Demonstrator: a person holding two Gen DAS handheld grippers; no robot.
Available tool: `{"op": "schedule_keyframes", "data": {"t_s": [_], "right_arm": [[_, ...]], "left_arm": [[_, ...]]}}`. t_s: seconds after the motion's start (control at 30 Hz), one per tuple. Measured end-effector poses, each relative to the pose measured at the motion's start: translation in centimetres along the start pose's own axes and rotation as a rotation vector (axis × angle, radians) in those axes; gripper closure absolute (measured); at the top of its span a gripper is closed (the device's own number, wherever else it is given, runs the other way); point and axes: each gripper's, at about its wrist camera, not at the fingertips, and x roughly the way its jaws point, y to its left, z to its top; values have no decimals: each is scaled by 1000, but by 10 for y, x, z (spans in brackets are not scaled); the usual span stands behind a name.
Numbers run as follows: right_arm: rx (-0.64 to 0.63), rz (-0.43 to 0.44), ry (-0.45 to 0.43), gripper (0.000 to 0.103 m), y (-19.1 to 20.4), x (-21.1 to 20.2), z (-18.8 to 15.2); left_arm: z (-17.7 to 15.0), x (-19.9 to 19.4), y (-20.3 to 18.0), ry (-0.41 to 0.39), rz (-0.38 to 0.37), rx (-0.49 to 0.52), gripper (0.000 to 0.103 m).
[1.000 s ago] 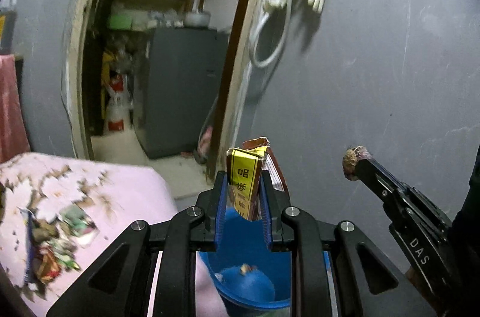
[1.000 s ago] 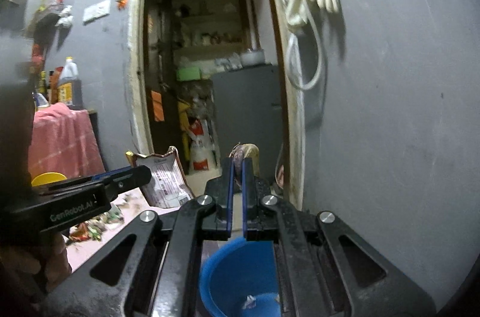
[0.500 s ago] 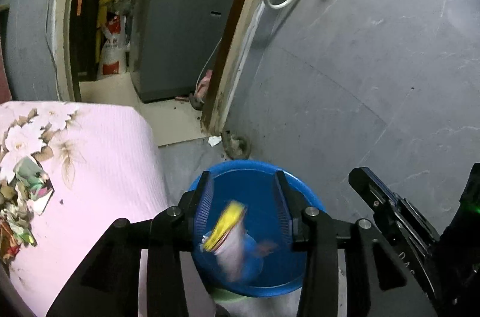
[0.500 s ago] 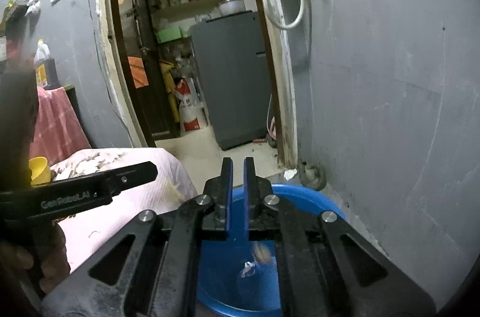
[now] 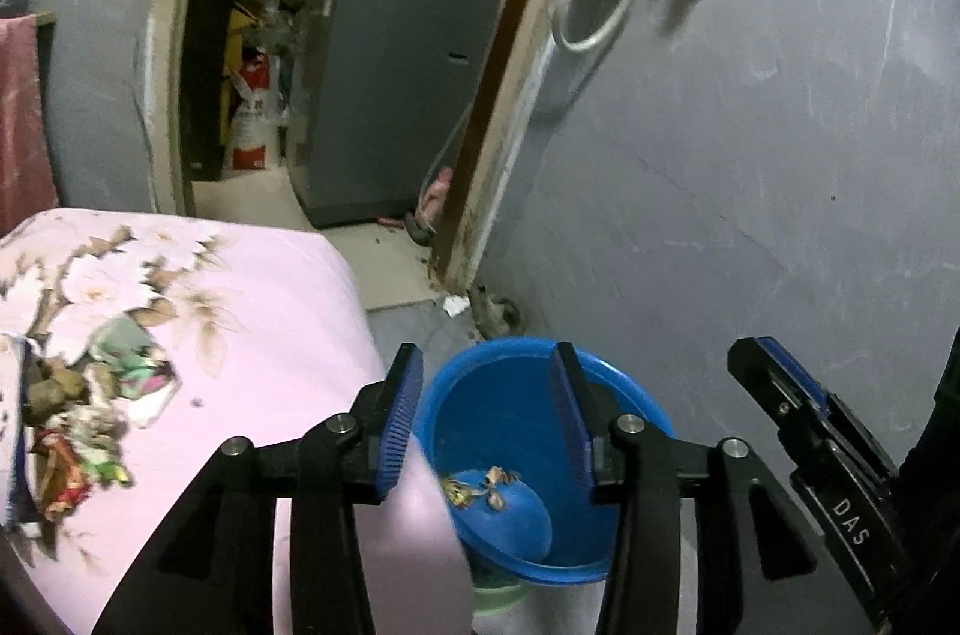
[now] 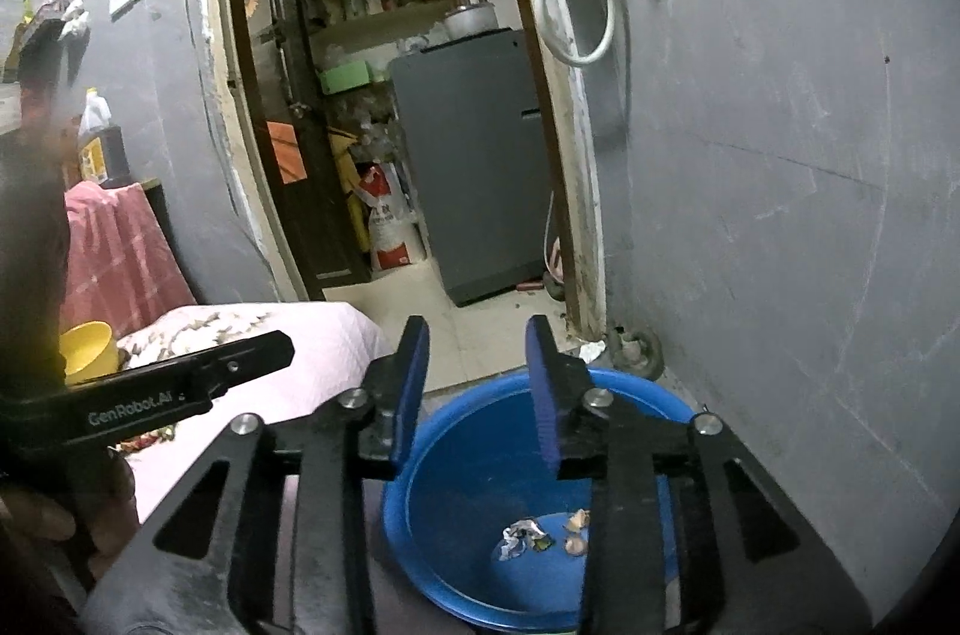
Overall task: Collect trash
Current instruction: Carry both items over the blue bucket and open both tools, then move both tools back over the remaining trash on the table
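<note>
Change: a second ago each gripper pinched a piece of trash above the round blue plastic basin [image 5: 624, 398]; both pieces now lie inside it.
Left gripper [image 5: 486, 413]: jaws opening, nothing between them, lower centre.
Right gripper [image 6: 477, 389]: jaws opening, empty, over the basin.
Trash: crumpled wrapper scraps [image 6: 525, 536] on the basin floor, lower centre; long axis unclear.
Remaining litter [image 5: 72, 425]: on the pink floral bedcover [image 5: 270, 335], lower left.

The pink bedspread [image 5: 252, 335] hides the blue basin's [image 5: 630, 395] near-left rim.
</note>
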Motion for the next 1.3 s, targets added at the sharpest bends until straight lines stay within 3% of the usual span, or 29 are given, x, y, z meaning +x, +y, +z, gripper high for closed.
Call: {"op": "schedule_keyframes", "data": {"t_s": [0.13,0.4,0.6,0.7,1.03,1.3], "right_arm": [[-11,20,-31,23,15,-10,7],[-27,71,-95,0,58,-27,20],[-44,114,-129,0,93,-35,23],[-53,127,-141,0,110,-38,23],[-111,203,-210,0,168,-57,12],[-182,260,-251,0,204,-65,-4]], "left_arm": [[5,-28,13,-61,38,-13,57],[7,-98,49,-197,153,-31,38],[-5,-148,72,-302,265,-33,10],[-14,-172,87,-360,317,-49,3],[-45,-225,124,-442,453,-82,2],[-68,-252,147,-472,517,-104,2]]}}
